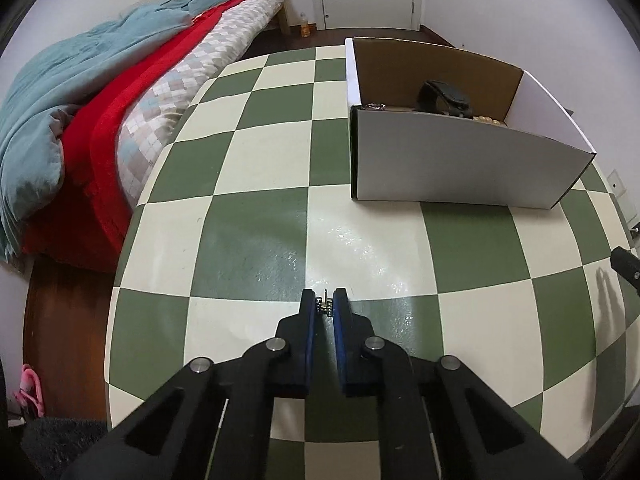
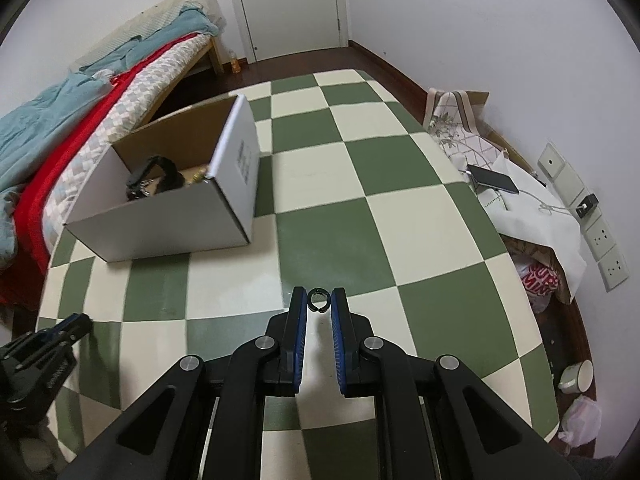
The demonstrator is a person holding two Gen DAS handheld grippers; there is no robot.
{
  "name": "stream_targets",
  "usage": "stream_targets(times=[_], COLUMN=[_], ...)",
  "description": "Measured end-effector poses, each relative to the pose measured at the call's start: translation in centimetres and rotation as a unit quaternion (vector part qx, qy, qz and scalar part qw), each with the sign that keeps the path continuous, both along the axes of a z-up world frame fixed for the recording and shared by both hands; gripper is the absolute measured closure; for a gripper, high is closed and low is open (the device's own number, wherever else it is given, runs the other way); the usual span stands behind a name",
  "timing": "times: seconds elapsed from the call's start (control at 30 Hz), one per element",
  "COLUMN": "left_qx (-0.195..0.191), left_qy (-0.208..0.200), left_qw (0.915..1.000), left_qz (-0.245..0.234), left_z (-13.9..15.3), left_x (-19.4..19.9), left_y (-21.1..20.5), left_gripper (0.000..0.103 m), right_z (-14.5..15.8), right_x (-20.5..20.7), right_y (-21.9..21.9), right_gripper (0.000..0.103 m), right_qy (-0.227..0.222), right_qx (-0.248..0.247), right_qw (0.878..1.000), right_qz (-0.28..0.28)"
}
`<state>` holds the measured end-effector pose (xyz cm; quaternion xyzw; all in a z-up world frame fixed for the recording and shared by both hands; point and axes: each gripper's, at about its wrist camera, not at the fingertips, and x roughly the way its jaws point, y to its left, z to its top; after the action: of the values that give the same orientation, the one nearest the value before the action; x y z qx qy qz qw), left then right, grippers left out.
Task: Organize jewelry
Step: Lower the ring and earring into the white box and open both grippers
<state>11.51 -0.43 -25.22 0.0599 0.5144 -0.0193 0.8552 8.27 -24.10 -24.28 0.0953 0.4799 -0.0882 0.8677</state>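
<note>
Bedroom setup: checkered green/cream table (image 1: 256,240), bed (image 1: 80,120) with teal and red covers at upper left of both views, door (image 2: 288,4) at top.

Left to right in the left wrist view: our left gripper (image 1: 325,306) sits low centre, tongs clenched on a small dark earring-like piece (image 1: 325,305) pinched at the very fingertips, just over the table. Open cardboard box (image 1: 460,160) is at upper right of the frame, already holding a black watch (image 1: 444,98), something beaded (image 1: 486,121) and a small dark item (image 1: 375,106); can't identify those two.

Right wrist view: box is at centre left. Our right gripper (image 2: 319,302) at lower centre is grasping a small dark open ring (image 2: 319,300) by its sides, again at the tips only. Phone (image 2: 493,179) and clutter are at far right.

Risks, as we judge them:
- Both grips are tip-only on tiny, hard pieces. Any jolt in transit could pop one out onto the glossy table or floor.
- The ring is held across its gap, so squeezing harder could deform it or shoot it forward.
- The box wall is tall; clipping the rim could knock a piece loose.
</note>
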Motion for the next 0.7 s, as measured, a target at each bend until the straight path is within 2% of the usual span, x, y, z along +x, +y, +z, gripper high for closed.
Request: stream_targets(times=[0.2, 0.33, 0.53, 0.7], left_qx=[-0.006, -0.017, -0.057, -0.085], left_qy=[-0.007, -0.018, -0.050, -0.066], left_qw=[0.9999, 0.9997, 0.9970, 0.9938], left_qz=[0.005, 0.000, -0.014, -0.028], left_z=[0.6, 2.3, 7.7, 11.6], left_x=[-0.2, -0.4, -0.2, 2.1], left_y=[0.4, 0.6, 0.4, -0.4], left_gripper=[0.097, 0.097, 0.097, 0.097], right_z=[1.8, 3.6, 6.9, 9.1], right_x=[-0.5, -1.2, -1.9, -0.5], right_y=[0.7, 0.4, -1.4, -2.2], right_gripper=[0.090, 0.090, 0.090, 0.090], right_qy=[-0.017, -0.035, -0.064, -0.078], right_qx=[0.007, 0.022, 0.050, 0.073], right_qw=[1.000, 0.999, 0.997, 0.994], right_qz=[0.011, 0.013, 0.008, 0.011])
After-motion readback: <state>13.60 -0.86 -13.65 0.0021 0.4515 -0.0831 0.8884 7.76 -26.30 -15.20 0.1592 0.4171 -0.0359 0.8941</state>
